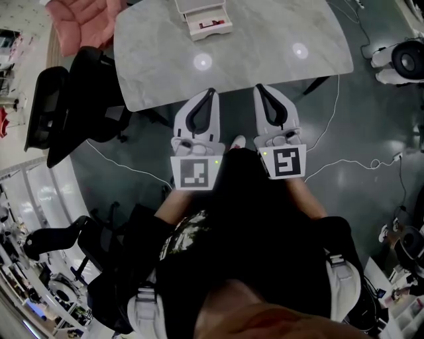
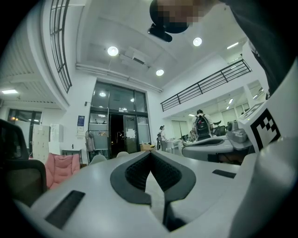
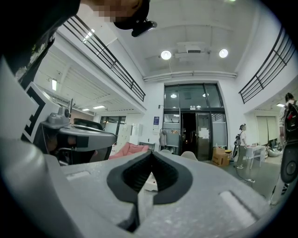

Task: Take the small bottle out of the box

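1. The white box [image 1: 204, 18] sits open at the far edge of the table [image 1: 278, 46], left of the table's middle in the head view.
2. A small red-and-dark item [image 1: 213, 24] lies inside the box. It is too small to tell whether it is the bottle.
3. The table has a pale grey marbled top with two round reflections of ceiling lights on it. The only thing on it is the box.
4. Both grippers are held side by side at the near edge of the table, well apart from the box, and both point towards it.
5. The left gripper [image 1: 212, 91] is clenched. In the left gripper view [image 2: 150, 153] its dark ribbed pads meet at the tips with nothing between them.
6. The right gripper [image 1: 258, 87] is clenched too. In the right gripper view [image 3: 151, 153] its pads touch at the tips and grasp nothing.
7. Each gripper carries a marker cube at its rear, close to the person's dark-clothed body.
8. Black office chairs [image 1: 59, 106] stand on the grey floor left of the table.
9. A pink seat [image 1: 83, 20] stands beyond the chairs.
10. A white cable [image 1: 358, 165] trails across the floor on the right.
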The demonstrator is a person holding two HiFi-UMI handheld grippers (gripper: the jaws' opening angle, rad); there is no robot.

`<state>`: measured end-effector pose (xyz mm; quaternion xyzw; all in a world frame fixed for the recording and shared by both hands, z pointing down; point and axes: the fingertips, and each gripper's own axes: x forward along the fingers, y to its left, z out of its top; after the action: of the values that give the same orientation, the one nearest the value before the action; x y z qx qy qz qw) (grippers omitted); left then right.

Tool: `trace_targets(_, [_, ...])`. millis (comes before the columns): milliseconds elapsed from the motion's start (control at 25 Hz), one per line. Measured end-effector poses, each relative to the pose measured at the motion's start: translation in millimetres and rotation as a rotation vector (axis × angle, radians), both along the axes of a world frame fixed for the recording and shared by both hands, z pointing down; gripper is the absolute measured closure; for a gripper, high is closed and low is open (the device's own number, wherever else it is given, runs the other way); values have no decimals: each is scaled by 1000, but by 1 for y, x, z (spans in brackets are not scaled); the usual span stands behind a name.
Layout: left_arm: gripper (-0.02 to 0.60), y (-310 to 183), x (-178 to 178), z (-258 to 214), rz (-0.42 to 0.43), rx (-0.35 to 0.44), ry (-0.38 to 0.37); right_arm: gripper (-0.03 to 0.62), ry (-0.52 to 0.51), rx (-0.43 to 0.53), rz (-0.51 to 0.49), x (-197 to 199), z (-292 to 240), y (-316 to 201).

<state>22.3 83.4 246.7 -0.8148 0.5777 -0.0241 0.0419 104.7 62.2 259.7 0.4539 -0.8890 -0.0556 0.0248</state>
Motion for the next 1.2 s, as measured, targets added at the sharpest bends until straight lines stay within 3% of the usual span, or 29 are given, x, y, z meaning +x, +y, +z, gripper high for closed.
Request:
trace_targets(360, [569,3,0,21,-35,-73,6,599,-4,-8,-21,3,10,-2])
trace_targets(720, [569,-24,15,19,11,-41,-3,599,19,-37,18,21,16,-22])
trace_targets(1200, [569,-84,-18,30,-17,-99,-47,599,7,-75,-24,-13,30,-88])
